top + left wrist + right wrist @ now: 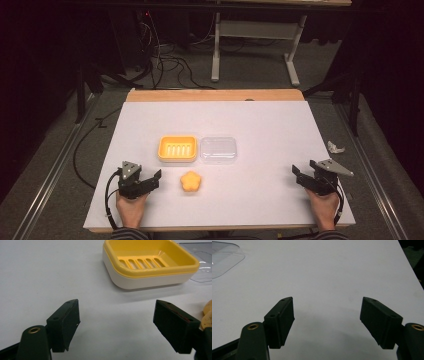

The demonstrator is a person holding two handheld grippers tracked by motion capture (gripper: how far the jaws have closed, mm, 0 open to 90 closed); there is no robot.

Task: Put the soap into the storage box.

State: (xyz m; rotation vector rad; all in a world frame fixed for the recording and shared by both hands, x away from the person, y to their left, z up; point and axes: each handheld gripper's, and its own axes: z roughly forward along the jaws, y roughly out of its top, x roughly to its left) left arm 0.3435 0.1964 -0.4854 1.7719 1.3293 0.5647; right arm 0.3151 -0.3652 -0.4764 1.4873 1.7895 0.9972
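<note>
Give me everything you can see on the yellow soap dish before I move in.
The soap dish is a rounded rectangle, seemingly plastic: a yellow tray insert with five drain slots seated in a white base. It sits flat and upright on the white table, empty, mid-table on the left half. The clear lid lies right beside it on its right, open side up; whether they touch is unclear. The flower-shaped orange soap lies apart, nearer the person. The left tongs are open, short of the dish, touching nothing.
</note>
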